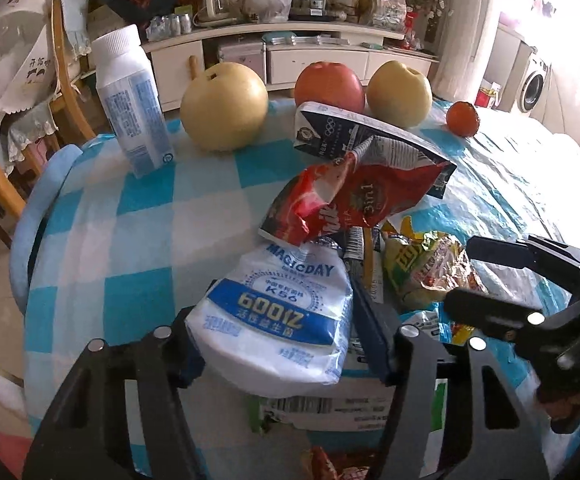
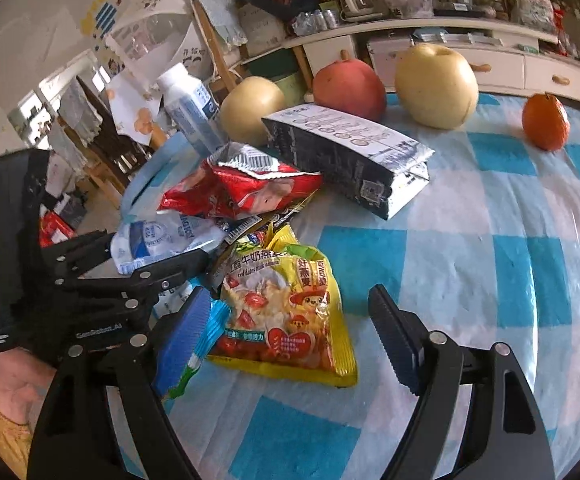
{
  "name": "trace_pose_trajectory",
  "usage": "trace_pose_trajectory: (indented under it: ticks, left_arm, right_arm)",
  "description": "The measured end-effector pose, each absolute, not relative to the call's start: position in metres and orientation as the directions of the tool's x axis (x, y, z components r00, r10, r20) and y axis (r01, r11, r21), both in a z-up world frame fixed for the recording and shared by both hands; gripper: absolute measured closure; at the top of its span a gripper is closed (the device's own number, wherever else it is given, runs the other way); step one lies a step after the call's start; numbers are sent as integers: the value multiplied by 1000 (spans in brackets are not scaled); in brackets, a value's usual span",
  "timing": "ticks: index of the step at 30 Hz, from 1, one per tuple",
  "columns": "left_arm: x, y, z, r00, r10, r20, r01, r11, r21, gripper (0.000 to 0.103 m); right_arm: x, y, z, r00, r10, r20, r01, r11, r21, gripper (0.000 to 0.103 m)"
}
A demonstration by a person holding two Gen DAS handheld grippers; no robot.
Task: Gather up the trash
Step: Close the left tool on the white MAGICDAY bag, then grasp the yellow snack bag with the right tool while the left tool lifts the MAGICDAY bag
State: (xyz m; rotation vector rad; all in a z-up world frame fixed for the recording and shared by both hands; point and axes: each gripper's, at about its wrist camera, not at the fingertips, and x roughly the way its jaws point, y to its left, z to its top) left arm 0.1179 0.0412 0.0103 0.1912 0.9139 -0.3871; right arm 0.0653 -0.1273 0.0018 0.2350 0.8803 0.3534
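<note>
A pile of trash lies on the blue-checked tablecloth. My left gripper is shut on a white and blue MAGICDAY pouch, which also shows in the right wrist view. Behind the pouch lie a red 3in1 tea wrapper, a dark grey carton and a yellow oatmeal bag. My right gripper is open, its fingers on either side of the yellow oatmeal bag. A blue-green wrapper lies against its left finger.
Two yellow pears, a red apple, a small orange and a white bottle stand along the table's far side. A cluttered cabinet and wooden chairs are beyond the table edge.
</note>
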Motion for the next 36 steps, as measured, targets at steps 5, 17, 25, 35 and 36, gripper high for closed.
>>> trace_pose_trajectory:
  ticks: [5, 17, 25, 35, 36]
  left_arm:
    - [108, 37, 9, 524, -267, -809, 415, 909, -32, 63]
    - [74, 41, 12, 503, -306, -809, 410, 908, -88, 80]
    - [53, 48, 18, 522, -304, -797, 401, 912, -85, 80]
    - [54, 48, 31, 575, -213, -790, 370, 929, 19, 27]
    - [57, 46, 30, 572, -212, -792, 372, 928, 21, 27]
  right_arm:
    - [66, -121, 1, 585, 365, -724, -221, 931, 291, 22]
    - [70, -113, 0, 583, 294, -757, -232, 954, 192, 21]
    - [74, -101, -1, 576, 282, -768, -235, 956, 175, 10]
    - [82, -99, -1, 578, 262, -773, -233, 960, 152, 13]
    - [81, -100, -2, 580, 255, -774, -231, 962, 143, 18]
